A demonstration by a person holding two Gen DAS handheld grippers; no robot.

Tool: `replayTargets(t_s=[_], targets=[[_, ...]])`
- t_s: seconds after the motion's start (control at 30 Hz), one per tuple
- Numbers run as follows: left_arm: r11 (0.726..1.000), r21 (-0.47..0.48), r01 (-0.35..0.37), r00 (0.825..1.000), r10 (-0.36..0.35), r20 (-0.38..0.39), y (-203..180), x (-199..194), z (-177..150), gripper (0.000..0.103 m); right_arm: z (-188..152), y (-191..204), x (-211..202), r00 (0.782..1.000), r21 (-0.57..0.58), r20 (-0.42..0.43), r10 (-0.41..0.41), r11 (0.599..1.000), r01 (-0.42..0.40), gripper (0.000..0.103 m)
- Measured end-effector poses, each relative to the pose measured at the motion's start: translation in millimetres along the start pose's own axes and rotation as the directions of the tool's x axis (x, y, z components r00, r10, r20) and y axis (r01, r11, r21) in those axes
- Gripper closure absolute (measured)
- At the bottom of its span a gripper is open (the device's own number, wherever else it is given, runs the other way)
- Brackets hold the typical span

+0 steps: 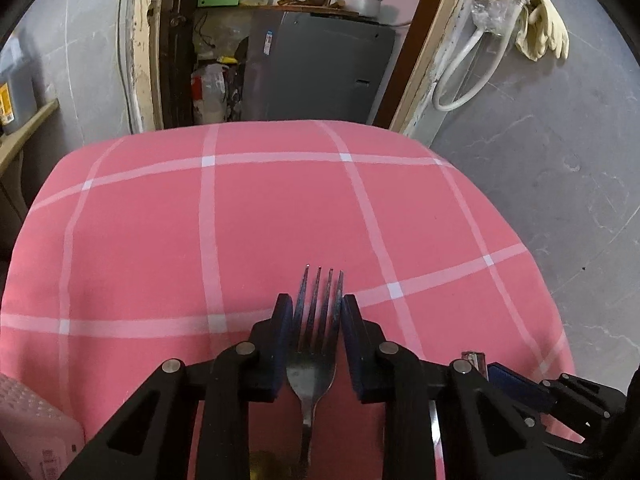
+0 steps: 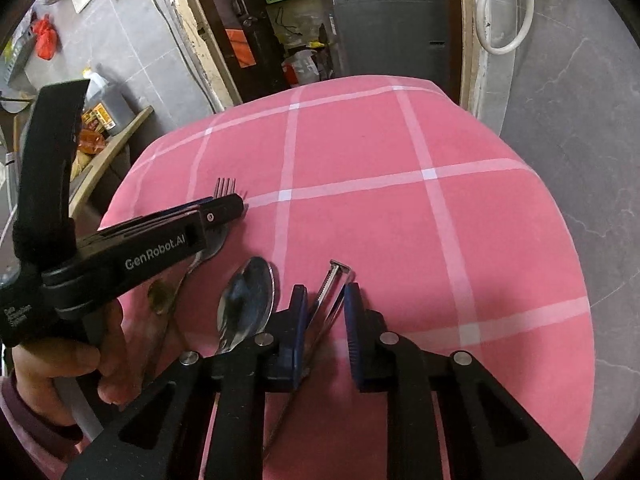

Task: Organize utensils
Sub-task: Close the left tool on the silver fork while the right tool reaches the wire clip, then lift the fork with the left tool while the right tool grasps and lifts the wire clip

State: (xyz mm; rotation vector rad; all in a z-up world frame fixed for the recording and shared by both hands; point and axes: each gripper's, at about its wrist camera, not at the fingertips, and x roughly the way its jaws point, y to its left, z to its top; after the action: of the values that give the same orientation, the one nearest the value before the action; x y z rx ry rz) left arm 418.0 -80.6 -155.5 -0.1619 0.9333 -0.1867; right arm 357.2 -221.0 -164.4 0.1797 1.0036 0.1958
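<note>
Left gripper (image 1: 316,304): pads flank four-tined steel fork (image 1: 314,344) on pink checked tablecloth (image 1: 160,220); contact unconfirmed, grip state undetermined.
Right gripper (image 2: 326,300): fingers spread around slim metal peeler (image 2: 334,280); polished steel spoon (image 2: 246,300) just beside.
Advice: centre pads, close squarely, lift level.

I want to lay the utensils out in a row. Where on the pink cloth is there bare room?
The far half of the checked cloth, from the fork tines to the far edge, is bare, as is the right side beyond the peeler. The near-left corner is crowded: fork, spoon, peeler and both grippers.
</note>
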Motion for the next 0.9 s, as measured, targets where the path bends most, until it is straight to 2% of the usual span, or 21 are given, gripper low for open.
replayTargets(t_s=[0.23,0.33,0.47,0.6,0.77,0.9], targets=[[1.0,-0.019,0.011,0.999,-0.012,-0.044,1.7,-16.2,-17.7,0.08,6.7,-3.0,3.8,0.998,0.024,-0.069,0.013,1.0,-0.012,0.087],[1.0,-0.026,0.008,1.0,-0.009,-0.028,3.3,-26.8,-21.9,0.08,12.4,-4.4,12.1,0.993,0.047,-0.115,0.022,0.999,-0.016,0.086],[0.999,-0.033,0.006,1.0,-0.006,-0.001,3.3,-42.6,-22.5,0.08,12.2,-2.4,16.6,0.991,0.058,-0.133,0.019,0.998,-0.011,0.087],[1.0,-0.006,0.002,0.999,-0.002,0.035,-4.2,-64.8,-21.7,0.08,1.8,-11.1,3.9,0.994,0.131,-0.081,0.071,0.99,-0.06,0.09],[1.0,0.022,-0.003,0.995,0.001,0.102,-14.5,-97.0,-25.5,0.081,-17.5,-18.3,-38.6,0.989,0.18,0.072,0.127,0.974,-0.138,0.092],[0.999,0.047,-0.007,0.987,0.0,0.16,-18.8,-124.3,-29.6,0.082,-31.0,-14.9,-77.9,0.975,0.153,0.184,0.124,0.976,-0.153,0.092]])
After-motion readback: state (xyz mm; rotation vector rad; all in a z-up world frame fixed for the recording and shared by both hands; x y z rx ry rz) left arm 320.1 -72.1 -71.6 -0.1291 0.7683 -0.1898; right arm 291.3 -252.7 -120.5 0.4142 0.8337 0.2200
